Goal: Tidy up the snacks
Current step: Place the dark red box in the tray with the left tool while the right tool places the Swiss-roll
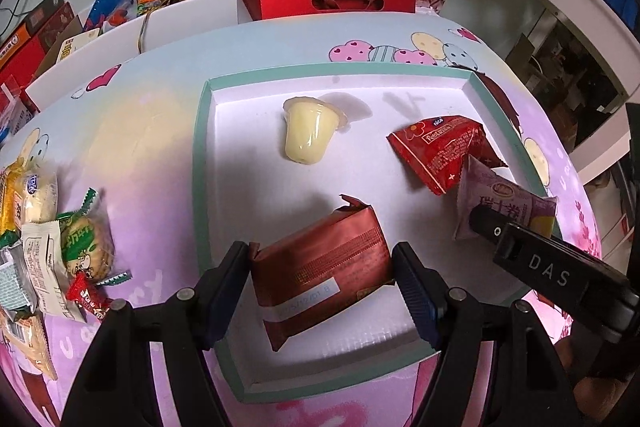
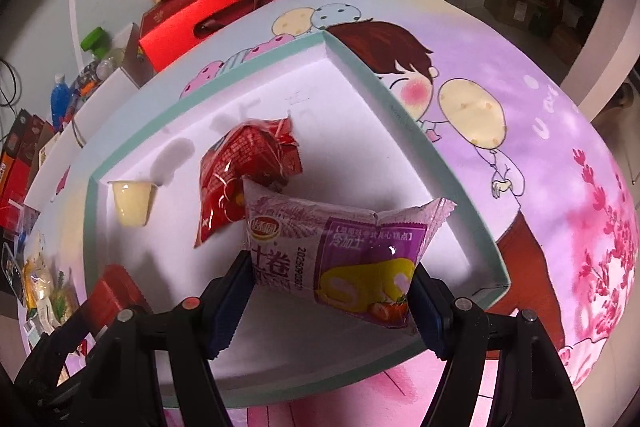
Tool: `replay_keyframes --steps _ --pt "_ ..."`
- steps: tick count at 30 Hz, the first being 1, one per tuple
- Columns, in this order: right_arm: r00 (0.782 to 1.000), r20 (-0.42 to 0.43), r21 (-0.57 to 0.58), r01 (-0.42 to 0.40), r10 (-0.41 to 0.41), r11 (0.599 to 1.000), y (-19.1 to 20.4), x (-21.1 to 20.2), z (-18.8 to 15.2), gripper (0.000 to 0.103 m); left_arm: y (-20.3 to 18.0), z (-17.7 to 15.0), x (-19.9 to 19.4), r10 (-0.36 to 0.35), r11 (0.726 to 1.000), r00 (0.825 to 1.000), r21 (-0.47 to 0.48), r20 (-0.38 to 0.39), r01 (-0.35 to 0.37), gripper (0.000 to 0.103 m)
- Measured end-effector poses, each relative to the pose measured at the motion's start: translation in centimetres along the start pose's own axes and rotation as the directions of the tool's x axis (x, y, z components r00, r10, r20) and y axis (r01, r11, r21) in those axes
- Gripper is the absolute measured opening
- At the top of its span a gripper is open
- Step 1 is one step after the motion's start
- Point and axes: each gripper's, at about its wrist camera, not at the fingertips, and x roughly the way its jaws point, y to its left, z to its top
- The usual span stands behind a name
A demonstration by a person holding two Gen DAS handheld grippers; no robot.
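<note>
Placing snacks into the shallow white tray w/ teal rim (image 1: pixel 202 163), both hands busy. Left gripper (image 1: pixel 322 281) has its jaws closed partway on a brown-red foil-wrapped rectangular snack bar (image 1: pixel 320 267), pads touching both short ends, bar hanging low over the tray's near edge, maybe resting on it, can't tell. Right gripper (image 2: pixel 330 291) is clamped on a purple plastic swiss-roll cake packet (image 2: pixel 340 247), held tilted above the tray's right half, its left corner overlapping the red crinkly foil snack bag (image 2: pixel 248 171) already lying in the tray. Pale yellow jelly cup (image 1: pixel 306 135) lies on its side further back in the tray, apart from the rest. Pile of unsorted wrapped snacks (image 1: pixel 52 239) sits on the cartoon-print tablecloth (image 1: pixel 132 147) left of the tray, well apart from it. Step in hand looks like set-down of both items. To do it well imo: lower the bar fully inside the rim before releasing, not on the edge, else it tips out; shift the purple packet toward bare tray floor near the front right so it doesn't land on the red bag; open jaws only once each pack is flat on the floor, then lift straight up so the pads don't drag the wrappers. Soft packs, so light squeeze only.
</note>
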Motion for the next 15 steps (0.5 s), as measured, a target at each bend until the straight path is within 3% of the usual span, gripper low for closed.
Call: replay_keyframes --steps 11,15 --pt "1.0 0.004 -0.018 -0.004 0.004 1.0 0.41 -0.18 0.1 0.078 -0.13 0.17 -0.12 0.014 1.0 1.0 0.017 0.003 -0.014 0.075" --pt "1.0 0.016 -0.008 -0.01 0.01 1.0 0.13 -0.26 0.05 0.089 -0.06 0.35 -0.59 0.021 0.999 0.999 0.023 0.028 -0.022 0.085"
